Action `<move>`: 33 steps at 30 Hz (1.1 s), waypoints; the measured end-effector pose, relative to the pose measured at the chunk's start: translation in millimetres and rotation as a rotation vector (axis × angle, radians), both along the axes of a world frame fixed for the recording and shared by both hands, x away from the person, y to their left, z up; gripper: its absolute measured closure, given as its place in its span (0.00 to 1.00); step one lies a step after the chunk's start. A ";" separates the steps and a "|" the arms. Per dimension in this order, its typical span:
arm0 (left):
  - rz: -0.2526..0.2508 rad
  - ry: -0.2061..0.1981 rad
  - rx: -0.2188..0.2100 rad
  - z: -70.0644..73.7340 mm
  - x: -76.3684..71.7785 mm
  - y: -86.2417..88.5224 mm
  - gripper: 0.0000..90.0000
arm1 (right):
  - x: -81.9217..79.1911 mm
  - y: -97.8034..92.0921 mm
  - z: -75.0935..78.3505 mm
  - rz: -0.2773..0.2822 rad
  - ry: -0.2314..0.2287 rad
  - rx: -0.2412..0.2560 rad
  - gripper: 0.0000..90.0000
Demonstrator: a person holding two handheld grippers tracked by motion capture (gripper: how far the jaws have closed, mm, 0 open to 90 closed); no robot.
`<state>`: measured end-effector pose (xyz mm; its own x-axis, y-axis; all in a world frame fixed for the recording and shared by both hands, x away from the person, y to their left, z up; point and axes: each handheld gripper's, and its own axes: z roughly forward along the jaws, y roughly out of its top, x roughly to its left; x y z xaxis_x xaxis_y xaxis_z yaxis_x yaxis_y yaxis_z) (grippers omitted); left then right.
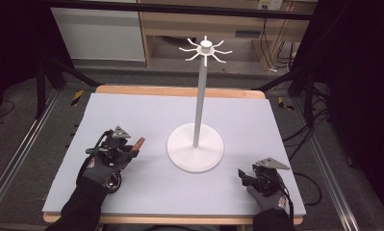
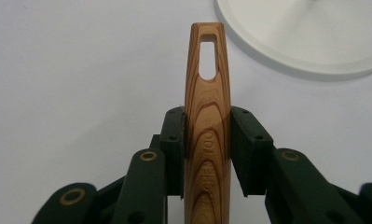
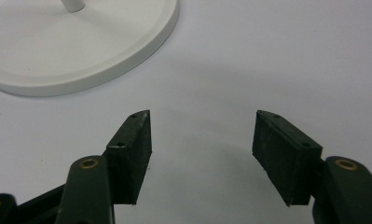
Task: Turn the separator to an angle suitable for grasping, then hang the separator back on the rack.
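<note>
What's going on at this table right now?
A person sits at a table with a gripper in each hand. The left gripper is shut on a wooden handle with a slot at its tip, held low beside the white hook stand. The right gripper is open and holds nothing, near the stand's round base.

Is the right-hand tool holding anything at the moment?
No. In the right gripper view, the right tool has its jaws spread wide with nothing but bare table between them.
</note>
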<state>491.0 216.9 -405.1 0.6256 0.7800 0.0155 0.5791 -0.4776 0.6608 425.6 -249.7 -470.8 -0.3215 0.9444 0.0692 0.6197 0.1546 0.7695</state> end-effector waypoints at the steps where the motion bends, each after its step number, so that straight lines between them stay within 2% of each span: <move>1: 0.005 -0.026 -0.018 6.4 -2.7 2.6 0.75 | -0.3 0.1 0.3 0.000 0.001 0.004 0.42; 3: 0.010 -0.037 -0.027 9.5 -4.2 3.8 0.75 | -0.3 0.1 0.3 0.001 0.001 0.004 0.42; 5: 0.024 -0.069 -0.057 14.8 -7.4 5.5 0.75 | -0.3 -0.1 0.3 0.002 -0.001 0.004 0.42; 13: 0.041 -0.179 -0.126 32.3 -19.1 11.9 0.75 | -0.4 -1.8 1.5 -0.006 -0.019 0.006 0.40; 14: 0.048 -0.208 -0.148 35.4 -22.0 12.3 0.75 | -0.4 -2.3 1.7 -0.010 -0.025 0.006 0.39; 15: 0.048 -0.208 -0.148 35.4 -22.0 12.3 0.75 | -0.4 -2.3 1.7 -0.010 -0.025 0.006 0.39; 19: 0.062 -0.258 -0.178 40.9 -27.4 12.4 0.75 | -0.7 -2.3 2.0 -0.011 -0.030 0.010 0.39; 27: 0.077 -0.331 -0.224 51.0 -37.1 11.5 0.75 | -1.2 -1.9 2.2 -0.021 -0.035 0.012 0.38; 33: 0.067 -0.361 -0.257 58.7 -43.6 10.3 0.75 | -0.7 -2.1 1.8 -0.017 -0.039 0.005 0.38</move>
